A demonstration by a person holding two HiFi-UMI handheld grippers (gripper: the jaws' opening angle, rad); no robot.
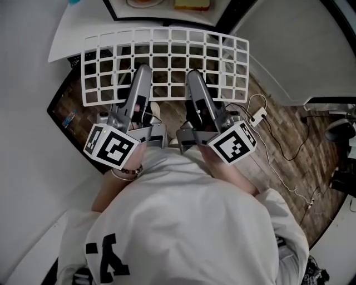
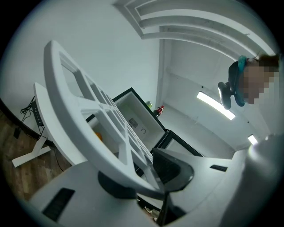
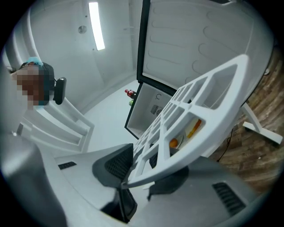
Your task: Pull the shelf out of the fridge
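Note:
The white grid shelf point(image 1: 167, 29) is out of the fridge point(image 1: 167, 11) and hangs level over the wooden floor. Both grippers hold its near edge. My left gripper point(image 1: 143, 71) is shut on the shelf left of centre. My right gripper point(image 1: 192, 75) is shut on it just to the right. In the left gripper view the shelf rim point(image 2: 75, 128) runs between the left gripper's point(image 2: 137, 181) dark pads point(image 2: 171, 170). In the right gripper view the shelf point(image 3: 208, 128) is likewise clamped in the right gripper point(image 3: 142, 170), with one pad point(image 3: 117, 166) against its frame.
The open fridge door point(image 1: 289, 50) stands at the upper right. A power strip with cables point(image 1: 257, 117) lies on the floor to the right. A white table leg point(image 2: 26, 155) stands nearby. Bottles point(image 3: 130, 93) sit by the fridge point(image 3: 153, 108). The person's torso fills the lower head view.

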